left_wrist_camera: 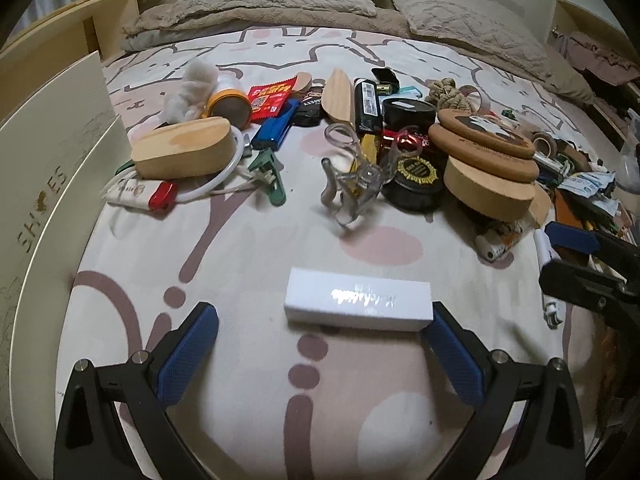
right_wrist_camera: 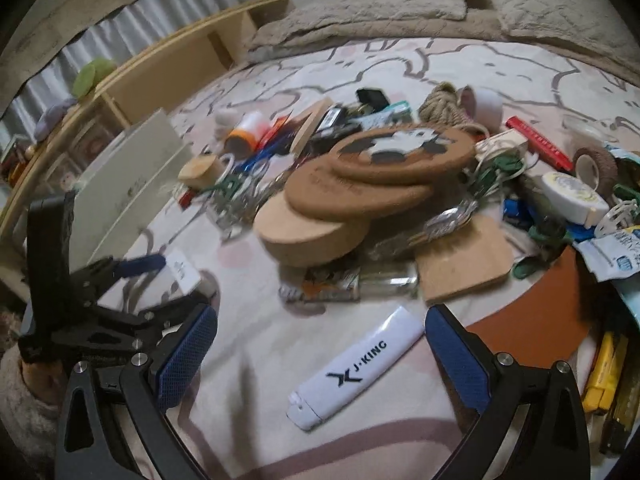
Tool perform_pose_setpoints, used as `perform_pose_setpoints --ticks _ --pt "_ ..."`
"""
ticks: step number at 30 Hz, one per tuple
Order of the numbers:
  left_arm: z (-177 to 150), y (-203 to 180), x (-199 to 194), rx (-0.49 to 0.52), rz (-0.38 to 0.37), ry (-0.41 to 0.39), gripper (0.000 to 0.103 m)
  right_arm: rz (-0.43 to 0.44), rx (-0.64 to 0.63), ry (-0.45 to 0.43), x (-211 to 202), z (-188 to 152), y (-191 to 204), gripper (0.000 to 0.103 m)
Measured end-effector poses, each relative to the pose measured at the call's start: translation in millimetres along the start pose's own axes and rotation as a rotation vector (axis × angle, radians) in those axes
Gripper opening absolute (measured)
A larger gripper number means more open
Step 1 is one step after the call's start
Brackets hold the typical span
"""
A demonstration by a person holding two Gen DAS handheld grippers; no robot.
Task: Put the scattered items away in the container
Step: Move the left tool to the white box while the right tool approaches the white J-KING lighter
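Note:
A scatter of small items covers the patterned bedsheet. In the left wrist view my left gripper [left_wrist_camera: 320, 320] is open, and a long white box [left_wrist_camera: 358, 300] lies crosswise just ahead of its fingertips, its right end by the right pad. The cream shoe box [left_wrist_camera: 52, 168] stands at the left edge. My right gripper [right_wrist_camera: 320, 320] is open too, with a white J-KING lighter [right_wrist_camera: 356, 368] lying diagonally between its fingers on the sheet. The right wrist view also shows the left gripper [right_wrist_camera: 172, 280] low on the left around the white box [right_wrist_camera: 182, 270], with the shoe box [right_wrist_camera: 132, 184] behind it.
Ahead lie stacked cork coasters [left_wrist_camera: 488, 148] on a round wooden block, a wooden case [left_wrist_camera: 184, 148], a clear eyelash curler [left_wrist_camera: 352, 176], a blue lighter [left_wrist_camera: 274, 130] and black tins. More clutter sits at the right. Pillows and wooden shelves border the bed.

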State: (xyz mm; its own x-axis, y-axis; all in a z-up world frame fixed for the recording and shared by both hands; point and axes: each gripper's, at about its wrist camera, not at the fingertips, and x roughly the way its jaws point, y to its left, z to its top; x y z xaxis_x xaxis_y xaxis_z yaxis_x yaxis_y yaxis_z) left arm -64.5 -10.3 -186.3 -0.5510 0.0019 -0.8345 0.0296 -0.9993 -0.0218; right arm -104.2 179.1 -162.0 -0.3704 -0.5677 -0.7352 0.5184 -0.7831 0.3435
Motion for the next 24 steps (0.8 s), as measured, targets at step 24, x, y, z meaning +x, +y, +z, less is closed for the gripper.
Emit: perform_pose_setpoints --ticks 24 --pt "-5.1 5.7 -2.1 0.059 0.018 0.032 0.103 0.007 -0.196 0.167 -9.1 -39.3 47.5 0.103"
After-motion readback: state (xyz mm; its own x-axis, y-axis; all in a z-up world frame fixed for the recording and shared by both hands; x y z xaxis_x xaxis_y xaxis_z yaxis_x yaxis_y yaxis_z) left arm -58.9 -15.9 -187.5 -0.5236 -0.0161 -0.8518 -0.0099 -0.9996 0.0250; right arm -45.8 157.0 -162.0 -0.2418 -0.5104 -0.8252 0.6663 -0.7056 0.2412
